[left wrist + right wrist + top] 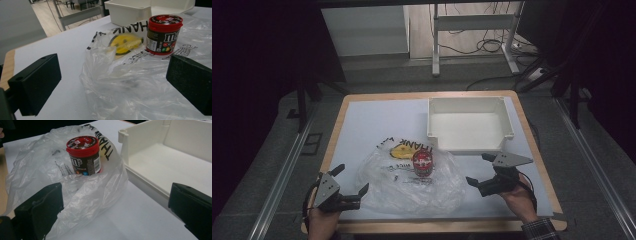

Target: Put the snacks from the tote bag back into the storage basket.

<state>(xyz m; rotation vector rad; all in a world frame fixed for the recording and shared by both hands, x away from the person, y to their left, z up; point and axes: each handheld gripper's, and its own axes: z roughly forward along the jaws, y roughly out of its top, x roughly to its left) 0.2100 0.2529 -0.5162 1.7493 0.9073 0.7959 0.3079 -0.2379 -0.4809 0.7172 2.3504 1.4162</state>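
The jar (423, 164) is a short dark tub with a red lid and a candy label, standing upright on a crumpled clear bag (412, 182) printed with a yellow smiley, just in front of the white bin (469, 123). The left gripper (350, 185) sits low at the bag's left edge, jaws wide and empty. The right gripper (478, 169) hovers right of the bag, near the bin's front wall, jaws also wide, holding nothing.
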